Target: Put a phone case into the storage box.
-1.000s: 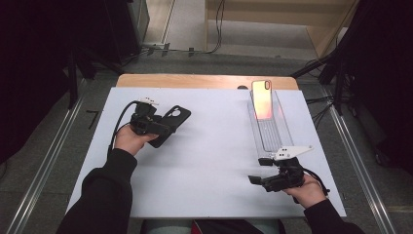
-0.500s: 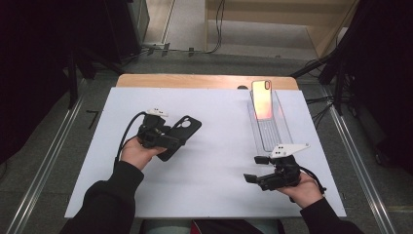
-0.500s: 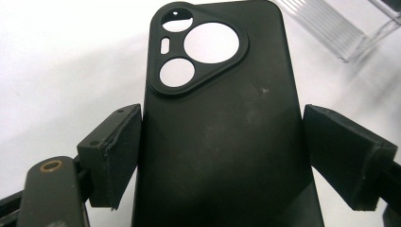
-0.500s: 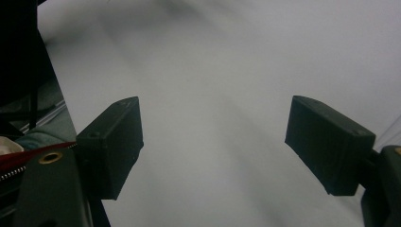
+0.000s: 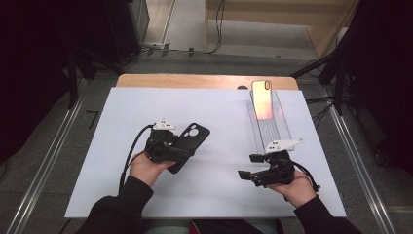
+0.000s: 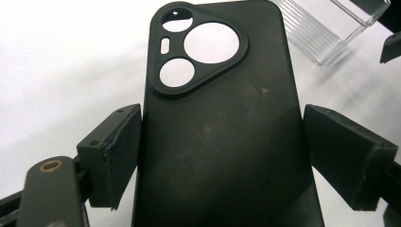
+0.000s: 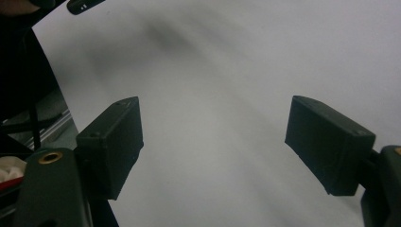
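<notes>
While the case sits between its jaws:
Left gripper [image 6: 222,156]: pads squeeze both sides of the black case [image 6: 222,123].
Right gripper [image 7: 215,146]: jaws wide apart, holding nothing, above the white mat [image 7: 227,71].
Case: mid-mat, camera holes facing away.
Phone [image 5: 262,100]: farther back, leaning in a clear stand [image 5: 272,129].

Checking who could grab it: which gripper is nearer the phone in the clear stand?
Right. The right gripper sits just below the clear stand holding the phone; the left gripper, gripping the black case, is farther left.
</notes>
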`<state>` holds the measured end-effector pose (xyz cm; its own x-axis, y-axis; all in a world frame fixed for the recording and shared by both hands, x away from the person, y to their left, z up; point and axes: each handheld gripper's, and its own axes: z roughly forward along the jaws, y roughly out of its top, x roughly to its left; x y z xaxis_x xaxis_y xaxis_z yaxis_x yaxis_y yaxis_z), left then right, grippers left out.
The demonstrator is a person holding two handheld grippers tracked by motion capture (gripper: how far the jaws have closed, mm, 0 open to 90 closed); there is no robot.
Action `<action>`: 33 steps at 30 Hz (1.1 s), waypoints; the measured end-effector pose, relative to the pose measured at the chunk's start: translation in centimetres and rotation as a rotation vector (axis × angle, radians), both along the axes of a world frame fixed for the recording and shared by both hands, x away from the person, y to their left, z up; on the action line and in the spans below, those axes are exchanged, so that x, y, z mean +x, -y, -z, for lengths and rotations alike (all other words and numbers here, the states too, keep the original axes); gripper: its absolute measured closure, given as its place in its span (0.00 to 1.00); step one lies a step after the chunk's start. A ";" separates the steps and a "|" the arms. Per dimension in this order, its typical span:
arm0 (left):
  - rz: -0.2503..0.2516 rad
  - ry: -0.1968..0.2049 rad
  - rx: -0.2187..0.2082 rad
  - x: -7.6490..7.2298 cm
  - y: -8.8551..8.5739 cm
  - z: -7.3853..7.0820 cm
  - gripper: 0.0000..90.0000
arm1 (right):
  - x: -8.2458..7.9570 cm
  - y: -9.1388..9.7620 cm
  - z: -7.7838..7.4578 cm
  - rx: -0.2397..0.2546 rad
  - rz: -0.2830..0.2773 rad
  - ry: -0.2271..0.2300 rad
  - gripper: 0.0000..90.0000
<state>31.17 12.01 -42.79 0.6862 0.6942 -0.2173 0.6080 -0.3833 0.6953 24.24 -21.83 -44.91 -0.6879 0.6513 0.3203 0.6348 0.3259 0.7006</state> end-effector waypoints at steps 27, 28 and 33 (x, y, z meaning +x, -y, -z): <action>-0.144 0.052 -0.148 -2.9 2.9 2.3 0.17 | 2.0 -2.9 -1.5 0.108 0.121 -0.081 0.21; -0.144 0.051 -0.156 -3.0 3.0 2.4 0.17 | 2.1 -2.9 -1.6 0.116 0.128 -0.083 0.21; -0.148 0.060 -0.194 -3.5 3.6 3.0 0.17 | 2.6 -3.3 -1.9 0.121 0.142 -0.085 0.21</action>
